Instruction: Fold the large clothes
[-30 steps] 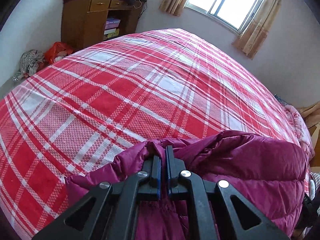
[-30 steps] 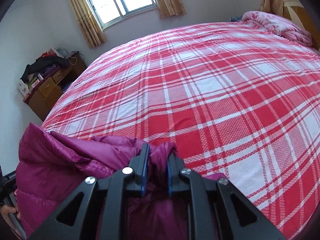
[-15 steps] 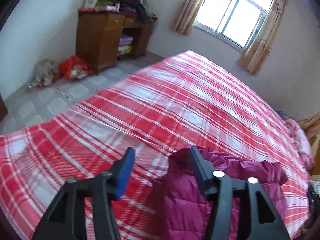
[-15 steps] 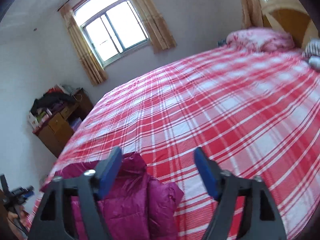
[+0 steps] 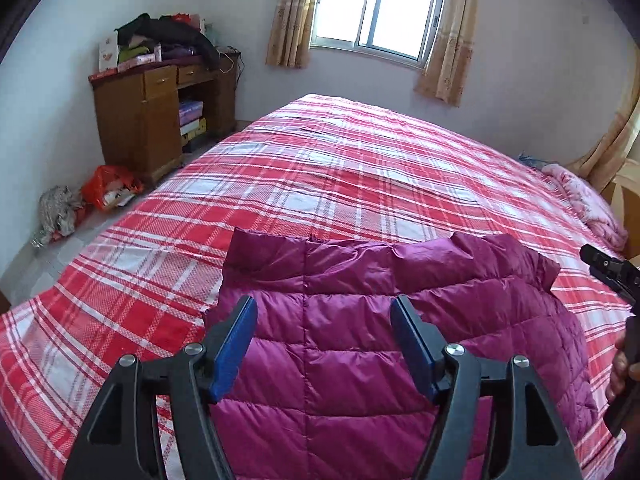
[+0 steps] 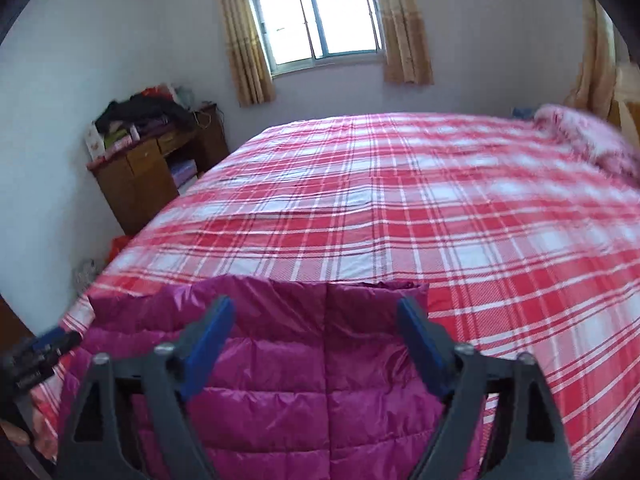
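Note:
A magenta quilted down jacket (image 5: 360, 332) lies flat on the near part of a bed with a red and white plaid cover (image 5: 340, 176). It also shows in the right wrist view (image 6: 304, 364) on the same cover (image 6: 400, 208). My left gripper (image 5: 324, 344) is open and empty, raised above the jacket. My right gripper (image 6: 310, 340) is open and empty, raised above the jacket. The right gripper's tip shows at the right edge of the left wrist view (image 5: 612, 276).
A wooden desk piled with clothes (image 5: 160, 96) stands at the left wall, with bags (image 5: 108, 192) on the floor beside it. A window with curtains (image 5: 376, 8) is on the far wall. A pink quilt (image 5: 584, 204) lies at the bed's far right.
Both grippers were shut on jacket folds a second ago. They opened, let go and lifted back. The jacket now lies flat on the bed.

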{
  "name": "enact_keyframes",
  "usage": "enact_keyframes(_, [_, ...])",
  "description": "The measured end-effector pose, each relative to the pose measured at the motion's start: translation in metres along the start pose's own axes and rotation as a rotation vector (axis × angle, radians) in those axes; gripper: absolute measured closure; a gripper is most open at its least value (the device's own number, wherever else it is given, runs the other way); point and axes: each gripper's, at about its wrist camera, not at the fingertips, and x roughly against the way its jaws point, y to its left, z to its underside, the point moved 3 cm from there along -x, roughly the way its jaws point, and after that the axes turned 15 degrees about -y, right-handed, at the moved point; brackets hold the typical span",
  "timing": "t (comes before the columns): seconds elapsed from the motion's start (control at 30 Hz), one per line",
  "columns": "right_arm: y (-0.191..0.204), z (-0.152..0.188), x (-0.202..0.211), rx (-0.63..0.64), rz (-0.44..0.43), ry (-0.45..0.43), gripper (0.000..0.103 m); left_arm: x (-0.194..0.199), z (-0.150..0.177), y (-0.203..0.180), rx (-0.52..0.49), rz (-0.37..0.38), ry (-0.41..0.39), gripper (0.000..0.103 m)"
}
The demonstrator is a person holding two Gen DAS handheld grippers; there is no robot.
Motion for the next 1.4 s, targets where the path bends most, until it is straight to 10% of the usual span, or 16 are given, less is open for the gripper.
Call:
enact_keyframes(0.33, [-0.051, 0.027, -0.086, 0.06, 0.006, 0.231, 0.024, -0.006, 0.003, 0.032, 0.166, 0.018, -0.01, 0.034])
enact_keyframes(0.4, [-0.042, 0.032, -0.092, 0.078, -0.042, 0.261, 0.088, -0.009, 0.004, 0.025, 0.13, 0.024, 0.001, 0.034])
enact_keyframes(0.5, [-0.039, 0.033, -0.077, 0.102, -0.04, 0.241, 0.097, -0.004, 0.002, 0.016, 0.075, 0.03, -0.007, 0.033])
enact_keyframes(0.7, [-0.084, 0.024, -0.019, 0.073, 0.143, 0.14, 0.097, -0.005, -0.007, -0.005, 0.014, 0.035, -0.029, 0.033])
enact_keyframes(0.9, [-0.114, 0.056, -0.027, 0.031, 0.225, 0.19, 0.097, -0.052, 0.006, -0.013, -0.07, -0.12, 0.03, 0.033])
enact_keyframes(1.1, [-0.083, 0.02, 0.02, 0.071, 0.144, 0.003, 0.085, -0.039, 0.009, 0.006, 0.038, -0.082, 0.018, 0.033])
enact_keyframes(1.27, [-0.005, 0.027, 0.047, 0.236, -0.059, 0.106, 0.079, -0.004, -0.001, 0.033, 0.129, -0.155, -0.099, 0.033])
enact_keyframes(1.4, [0.035, 0.038, 0.037, 0.368, -0.027, 0.161, 0.078, -0.014, 0.0, 0.05, 0.14, -0.229, -0.07, 0.033])
